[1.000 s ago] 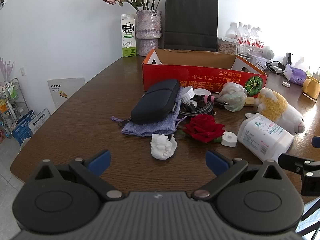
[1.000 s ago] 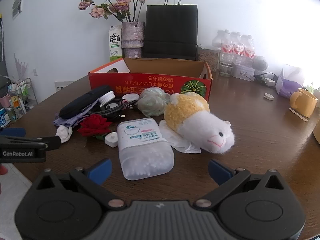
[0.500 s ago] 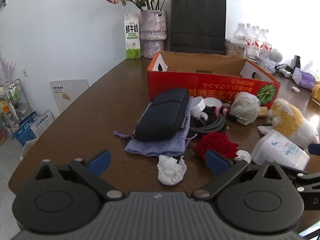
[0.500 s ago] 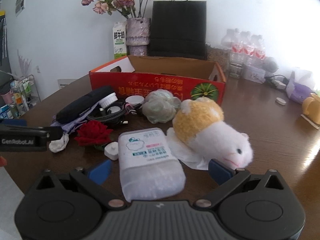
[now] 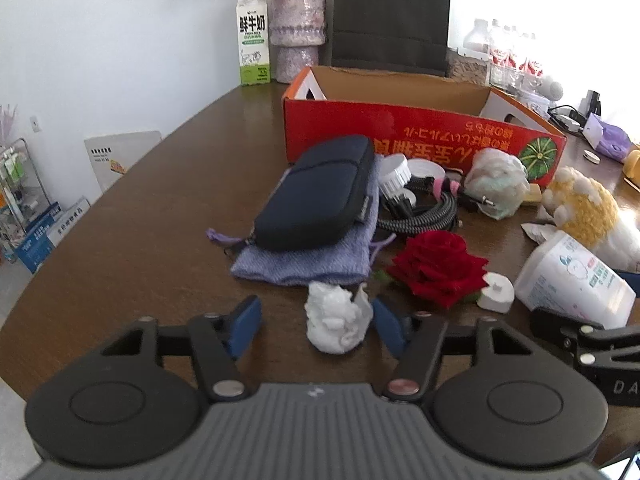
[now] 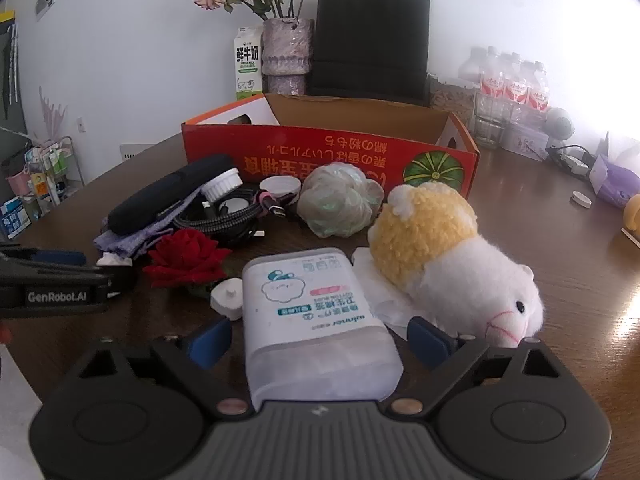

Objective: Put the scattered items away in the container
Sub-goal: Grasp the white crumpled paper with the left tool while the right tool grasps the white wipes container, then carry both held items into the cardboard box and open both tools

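The red cardboard box [image 5: 420, 136] stands open at the back of the wooden table; it also shows in the right wrist view [image 6: 320, 156]. My left gripper [image 5: 316, 326] is open around a white crumpled lump [image 5: 336, 320]; the right pad is close to it, the left pad apart. My right gripper [image 6: 318, 340] is open with a white cotton-swab tub [image 6: 312, 312] between its fingers. A red rose [image 5: 438, 266], a black pouch [image 5: 316, 194] on a purple bag [image 5: 308, 258], cables [image 5: 424, 216] and a plush toy [image 6: 448, 264] lie scattered.
A small white cap piece [image 5: 496, 298] lies beside the rose. A green mesh ball [image 6: 340, 204] sits before the box. A milk carton [image 5: 252, 40], a vase [image 5: 298, 32], a black paper bag [image 5: 390, 16] and water bottles [image 6: 512, 84] stand behind.
Both grippers moved forward and down. The white lump now sits between the left fingers, which have narrowed. The tub now sits between the right fingers.
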### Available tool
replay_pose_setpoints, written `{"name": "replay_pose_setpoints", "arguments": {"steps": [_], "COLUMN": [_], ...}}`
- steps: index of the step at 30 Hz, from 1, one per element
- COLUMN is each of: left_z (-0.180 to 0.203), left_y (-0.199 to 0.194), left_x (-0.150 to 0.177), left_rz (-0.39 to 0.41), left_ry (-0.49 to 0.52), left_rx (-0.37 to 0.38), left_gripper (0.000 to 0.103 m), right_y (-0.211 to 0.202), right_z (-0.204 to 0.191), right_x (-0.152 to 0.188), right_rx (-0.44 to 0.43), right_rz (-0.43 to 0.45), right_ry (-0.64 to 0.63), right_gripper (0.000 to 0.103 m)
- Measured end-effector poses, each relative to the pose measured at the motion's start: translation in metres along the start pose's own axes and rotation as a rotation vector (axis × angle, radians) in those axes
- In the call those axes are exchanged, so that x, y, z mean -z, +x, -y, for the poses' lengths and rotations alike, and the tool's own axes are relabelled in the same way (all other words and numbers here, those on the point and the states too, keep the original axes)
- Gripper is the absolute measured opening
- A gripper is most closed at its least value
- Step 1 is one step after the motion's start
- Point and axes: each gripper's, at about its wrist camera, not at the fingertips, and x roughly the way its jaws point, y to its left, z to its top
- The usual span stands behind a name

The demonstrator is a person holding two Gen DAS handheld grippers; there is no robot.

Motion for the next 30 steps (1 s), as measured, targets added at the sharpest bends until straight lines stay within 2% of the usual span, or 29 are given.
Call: {"name": "replay_pose_setpoints", "arguments": {"steps": [2,3,5,10,15,19,25,30], "left_z": [0.001,0.002,0.003,0.004,0.001,0.000,0.005,0.012], "left_y": [-0.001,-0.001,-0.001,-0.004,-0.011,-0.019,-0.039,-0.047], "left_x": [0.002,0.001,0.001,0.002,0.001,-0.004,-0.021,-0.053], "left_rz": [0.007,0.009,0.013,0.025,0.041,0.058,0.144,0.219], "left_ry": [0.008,0.011,0.015,0.030,0.024,0.011,0.020,0.015], "left_rx": [0.001,0.003,0.009,0.014,0.031,0.072,0.096,0.132], "left_gripper": [0.047,0.043,0.026,0.023,0.023,0.023,0.023,0.023], "right_y": [0.000,0.000,0.001,-0.002,-0.009,-0.019,-0.038,-0.043], "right_z": [-0.001,-0.001,-0.001,0.001,0.001,0.002,0.007,0.016], "right_x": [0.000,0.000,0.001,0.003,0.006,0.005,-0.008,-0.035], "right_rx": [0.008,0.003,-0.012,-0.038,-0.050,-0.048,-0.058,-0.062], "right_rz": [0.002,0.002,0.004,0.025,0.048,0.082,0.167,0.243], "right_ry": [-0.005,-0.005,-0.005,-0.003,0.002,0.004,0.035,0.052], "right_gripper": [0.078,0.077,0.073,0.066,0.065,0.065,0.064,0.064]}}
